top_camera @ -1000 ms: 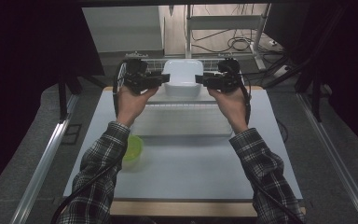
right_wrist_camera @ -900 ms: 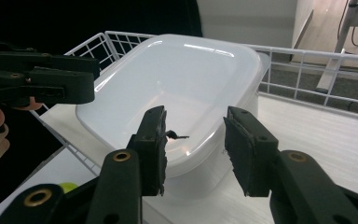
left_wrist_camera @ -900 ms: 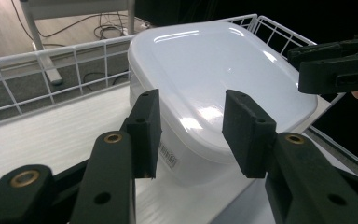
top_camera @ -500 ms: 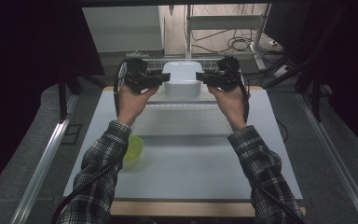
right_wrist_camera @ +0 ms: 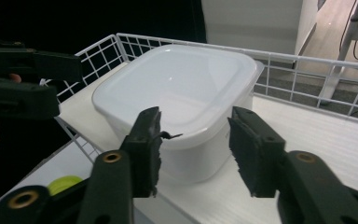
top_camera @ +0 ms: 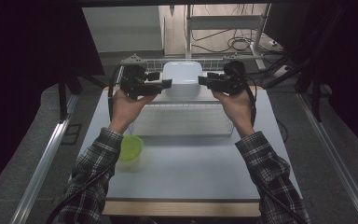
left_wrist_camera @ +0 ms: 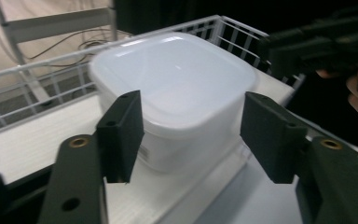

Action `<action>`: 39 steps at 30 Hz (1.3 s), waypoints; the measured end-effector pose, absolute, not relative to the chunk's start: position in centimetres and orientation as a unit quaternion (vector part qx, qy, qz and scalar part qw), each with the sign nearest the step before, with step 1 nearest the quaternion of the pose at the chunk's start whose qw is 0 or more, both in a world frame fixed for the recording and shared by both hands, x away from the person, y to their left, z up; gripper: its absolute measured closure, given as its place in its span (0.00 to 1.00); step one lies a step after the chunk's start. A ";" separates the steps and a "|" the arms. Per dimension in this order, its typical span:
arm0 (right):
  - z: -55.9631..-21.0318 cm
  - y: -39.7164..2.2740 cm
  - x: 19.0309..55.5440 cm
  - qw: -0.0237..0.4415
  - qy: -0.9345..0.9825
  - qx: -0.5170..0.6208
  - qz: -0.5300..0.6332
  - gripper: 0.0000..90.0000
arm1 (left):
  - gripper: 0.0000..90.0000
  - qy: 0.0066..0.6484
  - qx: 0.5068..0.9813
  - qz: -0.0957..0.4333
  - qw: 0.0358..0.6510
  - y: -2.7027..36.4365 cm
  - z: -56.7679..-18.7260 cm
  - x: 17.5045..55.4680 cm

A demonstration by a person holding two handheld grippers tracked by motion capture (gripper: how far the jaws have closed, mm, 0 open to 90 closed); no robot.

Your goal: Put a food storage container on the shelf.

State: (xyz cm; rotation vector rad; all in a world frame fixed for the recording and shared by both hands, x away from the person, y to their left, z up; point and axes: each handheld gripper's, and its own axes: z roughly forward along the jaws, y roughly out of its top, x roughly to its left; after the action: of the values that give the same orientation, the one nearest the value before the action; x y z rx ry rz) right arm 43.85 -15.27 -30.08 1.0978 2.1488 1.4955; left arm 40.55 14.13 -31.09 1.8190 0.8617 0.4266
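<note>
A white lidded plastic container point(top_camera: 182, 78) stands on a white wire rack point(top_camera: 135, 60) at the table's far edge. My left gripper point(top_camera: 162, 80) is level at its left side and my right gripper point(top_camera: 202, 80) at its right side. In the left gripper view the container point(left_wrist_camera: 177, 88) lies just beyond the left gripper point(left_wrist_camera: 196, 135). Its jaws have just been opening, and the pads stand clear of the rim. In the right gripper view the container point(right_wrist_camera: 182, 88) sits beyond the right gripper point(right_wrist_camera: 198, 149). Those jaws have also just been opening, with nothing pressed.
A green bowl point(top_camera: 130, 147) sits on the grey table point(top_camera: 182, 172) by the person's left forearm, and the bowl point(right_wrist_camera: 64, 183) appears again in the right gripper view. The rack's wire rim point(right_wrist_camera: 307, 70) runs behind the container. Dark screens flank the table.
Both grippers' jaws stand wider than before. The left hand has shifted a little beside the container. The container has stayed on the rack.
</note>
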 end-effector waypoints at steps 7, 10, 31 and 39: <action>-31.1 -16.0 42.6 0.150 0.752 0.370 0.525 0.43 | 0.31 0.348 0.764 0.172 0.516 14.9 -32.5 38.9; -31.7 -16.0 41.9 0.152 0.759 0.360 0.521 0.39 | 0.26 0.343 0.765 0.171 0.517 15.2 -33.0 38.0; -37.6 -16.6 36.9 0.156 0.783 0.331 0.503 0.19 | 0.08 0.332 0.779 0.153 0.510 16.3 -39.9 31.6; -40.3 -17.0 35.7 0.149 0.794 0.321 0.494 0.10 | 0.04 0.342 0.782 0.174 0.492 16.0 -42.3 30.1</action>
State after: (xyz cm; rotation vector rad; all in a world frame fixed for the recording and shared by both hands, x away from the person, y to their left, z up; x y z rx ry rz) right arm 35.74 -17.03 -40.31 0.9216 2.2834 1.4207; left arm 30.06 16.01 -42.35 1.8968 0.8302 0.4211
